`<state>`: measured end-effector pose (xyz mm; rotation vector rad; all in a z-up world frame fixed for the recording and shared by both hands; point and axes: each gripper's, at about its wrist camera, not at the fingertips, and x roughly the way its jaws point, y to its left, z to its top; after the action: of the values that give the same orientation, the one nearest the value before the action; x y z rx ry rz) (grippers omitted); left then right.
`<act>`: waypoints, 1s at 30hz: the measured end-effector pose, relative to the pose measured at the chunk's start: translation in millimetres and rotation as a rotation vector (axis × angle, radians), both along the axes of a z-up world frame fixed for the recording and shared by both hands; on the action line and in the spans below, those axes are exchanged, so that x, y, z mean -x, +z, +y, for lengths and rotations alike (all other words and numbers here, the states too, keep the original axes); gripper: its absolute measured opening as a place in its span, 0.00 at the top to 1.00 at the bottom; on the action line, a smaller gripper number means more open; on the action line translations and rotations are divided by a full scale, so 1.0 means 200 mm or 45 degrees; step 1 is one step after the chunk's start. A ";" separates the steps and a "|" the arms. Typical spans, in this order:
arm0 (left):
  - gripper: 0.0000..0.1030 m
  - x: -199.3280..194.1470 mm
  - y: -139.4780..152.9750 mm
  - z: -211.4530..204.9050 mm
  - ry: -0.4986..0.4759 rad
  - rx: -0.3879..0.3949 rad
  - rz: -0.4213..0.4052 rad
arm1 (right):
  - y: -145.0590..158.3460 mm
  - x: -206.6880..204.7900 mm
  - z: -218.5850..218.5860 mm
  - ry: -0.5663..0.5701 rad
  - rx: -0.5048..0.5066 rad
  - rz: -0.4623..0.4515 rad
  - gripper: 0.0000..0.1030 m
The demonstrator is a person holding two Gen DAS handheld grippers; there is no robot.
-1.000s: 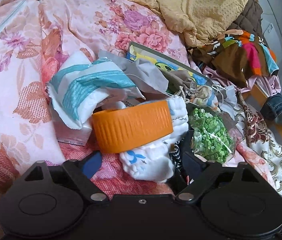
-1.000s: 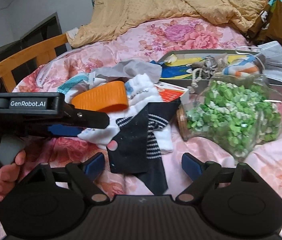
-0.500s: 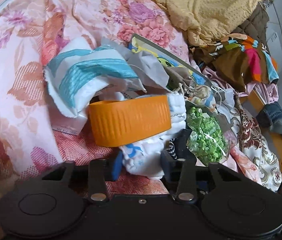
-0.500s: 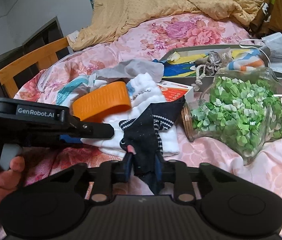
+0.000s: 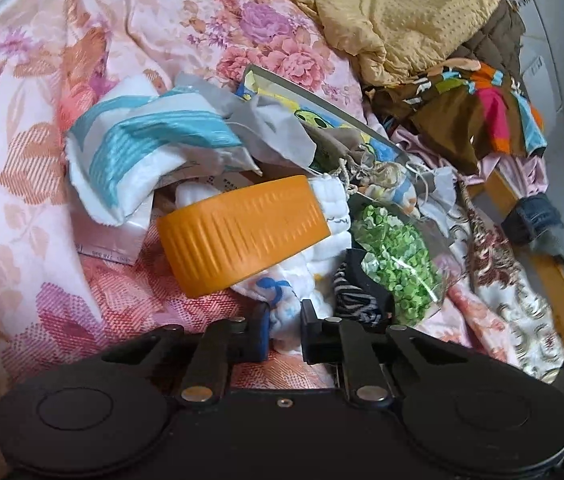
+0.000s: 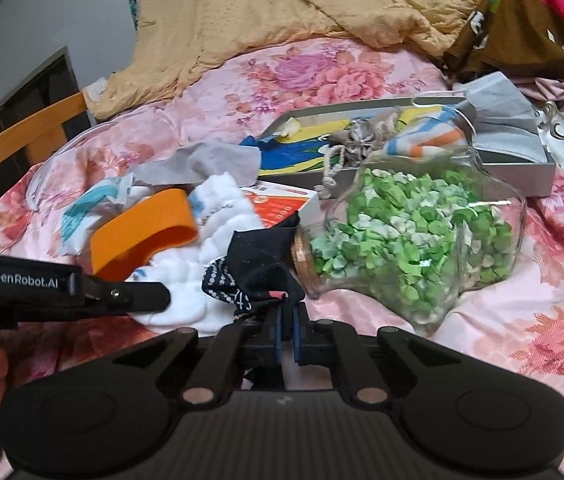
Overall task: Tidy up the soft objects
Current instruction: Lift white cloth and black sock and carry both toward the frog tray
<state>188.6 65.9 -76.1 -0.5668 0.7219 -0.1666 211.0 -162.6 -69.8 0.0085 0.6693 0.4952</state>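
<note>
In the left wrist view the left gripper (image 5: 285, 330) sits at the bottom centre of the frame, its fingers closing on a white quilted cloth with small blue print (image 5: 282, 300) — the fabric is bunched between them at the near edge of the pile. Just above the cloth, at mid-frame, a ribbed orange plastic ring (image 5: 242, 234) rests tilted on it. To the upper left of the ring lies a white and teal striped soft pack (image 5: 142, 148), and to the right a clear glass jar filled with green paper bits (image 5: 395, 260) lies on its side. In the right wrist view the right gripper (image 6: 286, 330), low in the centre, has its fingers pressed together on the lower edge of a dark navy sock with a white dotted band (image 6: 258, 268), which lies crumpled against the white cloth to its left and just beside the jar's mouth to its right. Everything rests on a pink floral bedspread (image 6: 521, 320); a shallow grey box (image 6: 481, 176) stands behind the jar toward the upper right, and a mustard-yellow blanket (image 6: 282, 8) fills the top of the frame.
</note>
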 end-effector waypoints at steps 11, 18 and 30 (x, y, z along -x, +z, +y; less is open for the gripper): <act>0.65 -0.02 -0.02 0.02 0.067 0.045 0.027 | -0.02 0.01 0.04 0.078 -0.006 0.032 0.67; 0.52 -0.04 -0.03 0.00 0.079 0.078 0.009 | -0.05 0.01 0.08 0.142 0.010 0.033 0.54; 0.82 -0.05 -0.02 -0.05 0.069 0.028 0.014 | -0.06 0.02 0.08 0.131 0.027 0.022 0.89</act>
<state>198.2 55.1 -80.2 -0.6080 0.7155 -0.1210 207.5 -146.5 -80.9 -0.0418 0.6940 0.5879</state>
